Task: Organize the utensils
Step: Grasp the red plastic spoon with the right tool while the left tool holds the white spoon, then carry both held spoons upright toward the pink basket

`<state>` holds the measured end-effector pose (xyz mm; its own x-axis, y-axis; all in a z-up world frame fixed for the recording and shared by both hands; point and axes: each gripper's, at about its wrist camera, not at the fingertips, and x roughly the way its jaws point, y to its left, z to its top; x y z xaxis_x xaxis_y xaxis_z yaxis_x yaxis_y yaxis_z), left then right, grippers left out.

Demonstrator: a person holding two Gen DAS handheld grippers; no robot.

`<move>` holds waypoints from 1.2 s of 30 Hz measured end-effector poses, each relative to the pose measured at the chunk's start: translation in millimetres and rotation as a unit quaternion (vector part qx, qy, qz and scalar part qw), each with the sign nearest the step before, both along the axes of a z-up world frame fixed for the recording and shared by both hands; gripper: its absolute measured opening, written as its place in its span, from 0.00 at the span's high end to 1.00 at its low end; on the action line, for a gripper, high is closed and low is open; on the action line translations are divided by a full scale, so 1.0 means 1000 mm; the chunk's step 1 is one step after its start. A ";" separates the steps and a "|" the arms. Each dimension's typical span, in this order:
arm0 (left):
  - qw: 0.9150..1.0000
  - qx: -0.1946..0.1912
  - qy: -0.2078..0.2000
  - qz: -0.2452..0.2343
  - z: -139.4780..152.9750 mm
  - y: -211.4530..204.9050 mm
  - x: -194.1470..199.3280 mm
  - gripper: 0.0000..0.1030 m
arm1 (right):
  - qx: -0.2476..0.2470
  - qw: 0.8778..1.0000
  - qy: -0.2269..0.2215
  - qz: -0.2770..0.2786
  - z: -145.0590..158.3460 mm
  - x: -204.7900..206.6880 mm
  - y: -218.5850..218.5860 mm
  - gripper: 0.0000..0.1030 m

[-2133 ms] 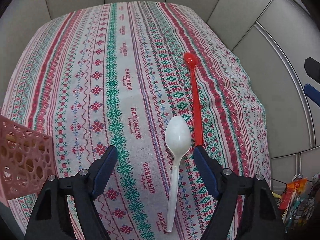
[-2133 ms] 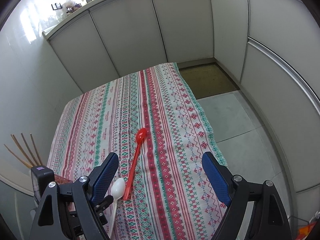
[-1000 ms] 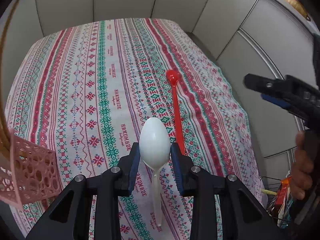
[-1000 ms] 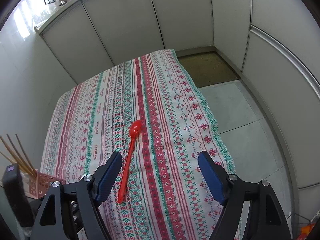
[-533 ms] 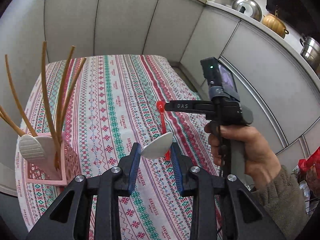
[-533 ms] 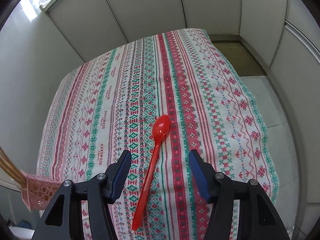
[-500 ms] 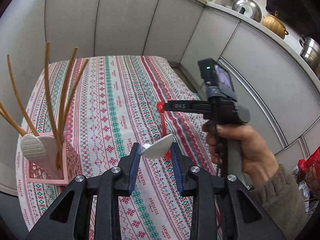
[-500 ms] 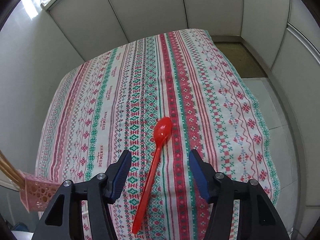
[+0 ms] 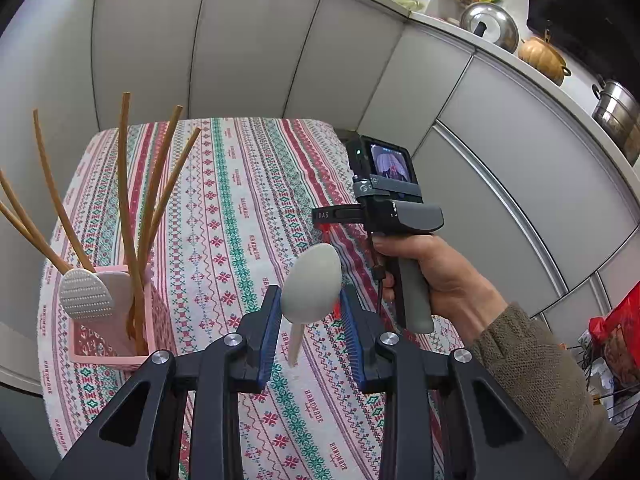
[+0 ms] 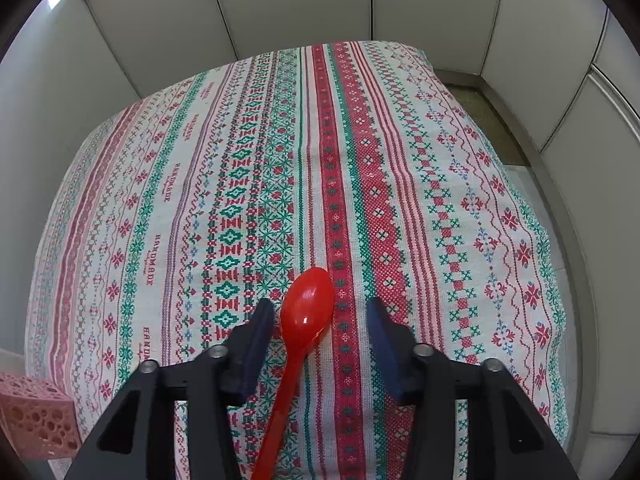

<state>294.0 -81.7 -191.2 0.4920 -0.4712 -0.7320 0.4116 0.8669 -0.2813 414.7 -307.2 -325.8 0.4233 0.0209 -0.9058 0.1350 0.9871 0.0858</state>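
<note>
My left gripper (image 9: pixel 308 312) is shut on a white plastic spoon (image 9: pixel 311 285) and holds it in the air, bowl up, handle hanging down. A pink perforated holder (image 9: pixel 116 332) stands at the table's left front with several wooden chopsticks (image 9: pixel 128 216) and a white rice paddle (image 9: pixel 84 294) in it. My right gripper (image 10: pixel 320 320) is open and low over the table, its fingers on either side of a red plastic spoon (image 10: pixel 306 314) that lies on the cloth. The right gripper also shows in the left wrist view (image 9: pixel 384 212), held by a hand.
The table (image 10: pixel 400 160) wears a striped red, green and white cloth. The pink holder's corner (image 10: pixel 36 416) shows at the lower left of the right wrist view. Grey cabinet panels (image 9: pixel 240 48) surround the table. Pots (image 9: pixel 616 108) sit on a counter at the right.
My left gripper has lifted the white spoon higher and turned its bowl upright. My right gripper has come down over the red spoon, which now lies between its fingers.
</note>
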 end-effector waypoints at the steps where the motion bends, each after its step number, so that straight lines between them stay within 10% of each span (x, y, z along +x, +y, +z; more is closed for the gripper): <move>1: 1.000 0.000 -0.001 0.000 0.000 0.001 0.000 0.70 | 0.004 1.000 -0.002 0.003 0.000 0.000 0.000 0.72; 24: 1.000 -0.003 0.018 0.010 0.000 0.017 -0.009 0.74 | 0.064 0.983 -0.171 -0.001 0.138 -0.094 -0.012 0.74; 30: 0.998 -0.003 0.049 0.029 -0.015 -0.004 0.014 0.55 | 0.077 0.977 -0.196 -0.036 0.159 -0.122 -0.036 0.74; 36: 0.990 0.114 0.031 0.077 -0.041 -0.051 0.050 0.45 | 0.099 0.974 -0.194 -0.063 0.154 -0.124 -0.064 0.74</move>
<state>343.6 -133.2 -232.3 0.4961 -0.2133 -0.8417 0.2584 0.9617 -0.0914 291.0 -370.9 -171.9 0.7437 0.1046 -0.6603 0.1740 0.9234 0.3422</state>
